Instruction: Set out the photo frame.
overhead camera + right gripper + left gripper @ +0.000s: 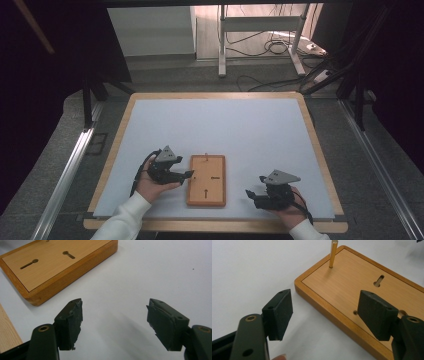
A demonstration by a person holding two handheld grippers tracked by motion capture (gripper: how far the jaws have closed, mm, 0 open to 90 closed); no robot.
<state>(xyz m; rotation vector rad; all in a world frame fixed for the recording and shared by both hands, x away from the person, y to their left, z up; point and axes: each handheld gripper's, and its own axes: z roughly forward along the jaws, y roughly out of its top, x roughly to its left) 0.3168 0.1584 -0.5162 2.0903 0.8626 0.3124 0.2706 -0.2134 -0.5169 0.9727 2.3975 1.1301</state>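
Both claws empty and apart beside one wooden board on the bench.

One wooden board (206, 180) lies near the bench's (220, 125) front edge. Left claw (325, 312), jaws apart, straddles the board's long left edge; right claw (113, 323), jaws apart, stands well clear to the board's right. Count: one brass pin (333, 253) upright at the board's far end, two keyhole slots (29, 264), two claws. Judgement: any grip on the pin should be square, with the board steadied.

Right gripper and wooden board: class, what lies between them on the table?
Nothing. In the high view, only bare white tabletop separates the right gripper from the wooden board; the right gripper view shows the same bare stretch.
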